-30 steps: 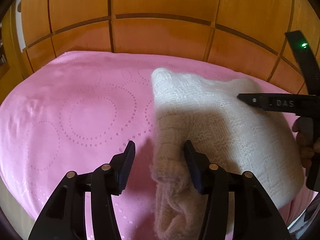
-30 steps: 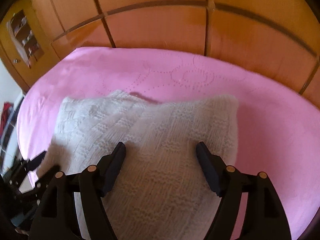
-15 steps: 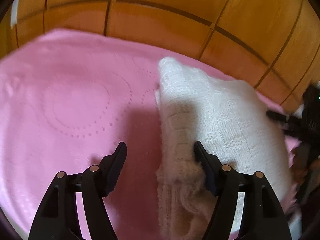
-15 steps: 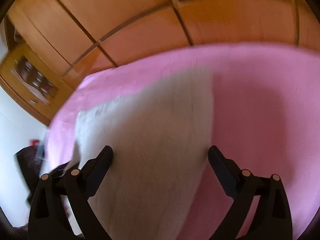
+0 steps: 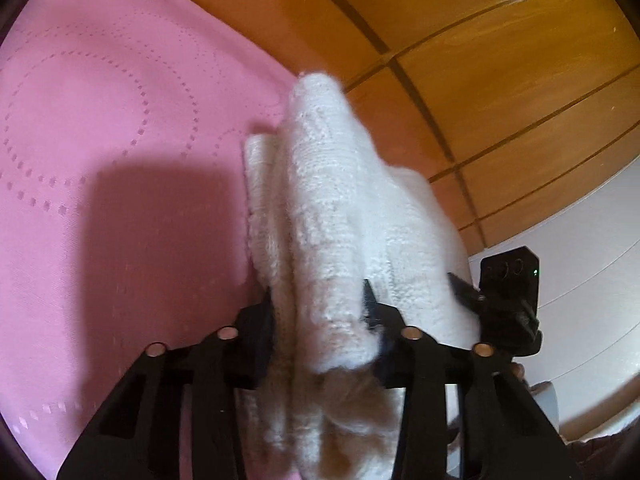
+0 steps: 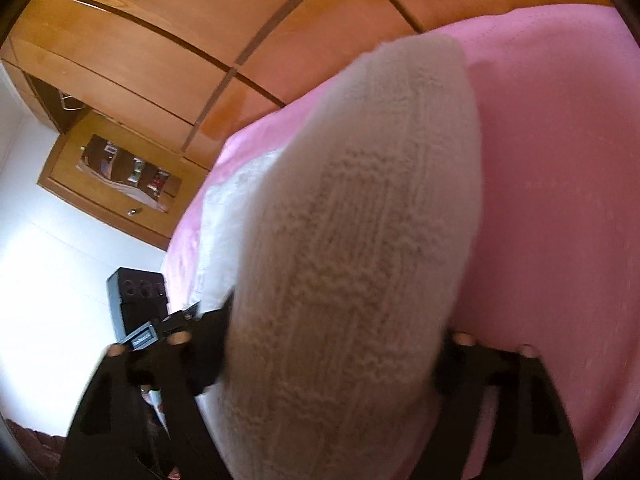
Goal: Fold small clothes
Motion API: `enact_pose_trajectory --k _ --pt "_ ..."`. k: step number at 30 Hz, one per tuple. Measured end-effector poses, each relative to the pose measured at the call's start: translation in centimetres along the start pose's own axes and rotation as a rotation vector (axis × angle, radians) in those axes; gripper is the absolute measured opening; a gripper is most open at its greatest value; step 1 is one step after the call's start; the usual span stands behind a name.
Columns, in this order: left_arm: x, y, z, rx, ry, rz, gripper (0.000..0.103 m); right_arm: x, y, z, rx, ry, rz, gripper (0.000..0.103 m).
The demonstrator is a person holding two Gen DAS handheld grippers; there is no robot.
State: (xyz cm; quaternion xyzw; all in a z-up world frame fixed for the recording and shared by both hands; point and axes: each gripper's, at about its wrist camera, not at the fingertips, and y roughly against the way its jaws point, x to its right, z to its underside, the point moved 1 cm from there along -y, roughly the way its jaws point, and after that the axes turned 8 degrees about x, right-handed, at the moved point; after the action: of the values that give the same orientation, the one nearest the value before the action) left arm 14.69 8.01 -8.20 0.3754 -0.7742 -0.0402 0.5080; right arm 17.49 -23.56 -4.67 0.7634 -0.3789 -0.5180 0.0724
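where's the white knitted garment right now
The white knitted garment is clamped between both grippers, left gripper and right gripper, raised over the pink bedspread.

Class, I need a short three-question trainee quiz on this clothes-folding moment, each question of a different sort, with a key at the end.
1. True or false: the left tongs are shut on the white knitted woollen garment.
2. Multiple choice: what does the garment rest on at its far end? A) a pink bedspread with dotted circles B) a bare wooden floor C) a glass table
3. Fill the gap: in the right wrist view, the right tongs have the knitted garment between their two fingers, and behind the bed stands a panelled ______ wardrobe.

Key: 1 true; 2 A; 3 wooden
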Motion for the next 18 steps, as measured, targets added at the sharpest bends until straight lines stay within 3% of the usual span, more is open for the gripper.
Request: enact_pose_trajectory --k 4,10,14,18 --pt "1.3 2.0 -0.3 0.042 0.002 0.057 0.031 -2.4 0.8 -0.1 0.012 0.060 -0.037 0.056" --pt "3.2 7.4 -1.8 0.166 -0.034 0.076 0.030 -11.0 -0.5 -1.6 0.008 0.247 -0.181 0.055" --pt "3.3 13.1 -3.6 0.311 -0.036 0.055 0.030 -15.9 -2.9 -3.0 -0.003 0.333 -0.301 0.055" --pt "2.6 16.7 -5.1 0.388 -0.075 -0.066 0.030 -17.2 -8.3 -4.0 -0.080 0.318 -0.372 0.055"
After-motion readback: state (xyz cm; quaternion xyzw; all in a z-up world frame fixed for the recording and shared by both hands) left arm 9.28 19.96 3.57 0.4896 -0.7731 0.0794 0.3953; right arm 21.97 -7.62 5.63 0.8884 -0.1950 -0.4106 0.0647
